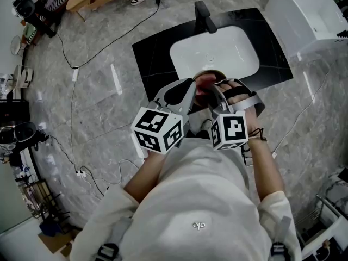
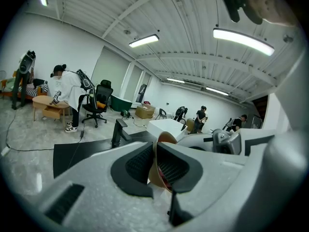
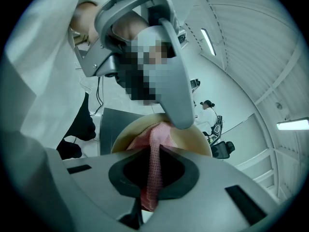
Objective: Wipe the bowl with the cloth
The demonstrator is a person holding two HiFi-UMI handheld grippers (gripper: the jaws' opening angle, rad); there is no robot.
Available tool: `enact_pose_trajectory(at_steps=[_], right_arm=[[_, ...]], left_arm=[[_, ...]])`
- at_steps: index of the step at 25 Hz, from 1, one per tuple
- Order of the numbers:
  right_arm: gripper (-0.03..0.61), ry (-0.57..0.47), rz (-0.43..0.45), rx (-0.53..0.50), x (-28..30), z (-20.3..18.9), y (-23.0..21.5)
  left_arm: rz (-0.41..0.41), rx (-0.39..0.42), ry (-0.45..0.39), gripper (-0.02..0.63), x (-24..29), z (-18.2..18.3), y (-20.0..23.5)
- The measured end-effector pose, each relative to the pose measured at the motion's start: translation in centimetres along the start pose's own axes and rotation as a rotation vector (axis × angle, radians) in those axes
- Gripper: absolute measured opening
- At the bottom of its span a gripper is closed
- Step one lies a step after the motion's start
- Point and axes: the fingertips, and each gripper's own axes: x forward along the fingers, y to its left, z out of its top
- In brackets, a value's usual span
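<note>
I hold a tan bowl (image 1: pixel 210 74) up over the sink, between the two grippers. My left gripper (image 1: pixel 190 87) is shut on the bowl's rim: in the left gripper view the thin tan edge (image 2: pixel 157 164) is pinched between the dark pads of the left gripper (image 2: pixel 155 167). A pink cloth (image 1: pixel 203 87) sits inside the bowl. My right gripper (image 3: pixel 153 172) is shut on the pink cloth (image 3: pixel 155 144), which reaches into the bowl (image 3: pixel 195 140). A finger of the left gripper (image 3: pixel 175 81) comes down over the bowl's far rim in the right gripper view.
Below the bowl lies a white sink basin (image 1: pixel 215 50) with a black faucet (image 1: pixel 204 16), set in a black mat (image 1: pixel 152 58). A white box (image 1: pixel 310 15) stands to the right. Cables (image 1: pixel 73 72) run across the grey floor. People (image 2: pixel 67 93) stand in the background.
</note>
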Motion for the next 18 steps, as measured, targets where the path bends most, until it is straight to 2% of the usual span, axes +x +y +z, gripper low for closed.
enact_pose_trajectory(at_steps=[10, 18], right_arm=[[0.015, 0.013, -0.132, 0.008, 0.1, 0.3, -2.3], [0.015, 0.091, -0.182, -0.064, -0.1, -1.3, -2.9]], left_arm=[[-0.018, 0.002, 0.005, 0.032, 0.1, -0.3, -0.5], [-0.014, 0.007, 0.026, 0.032, 0.1, -0.9, -0.6]])
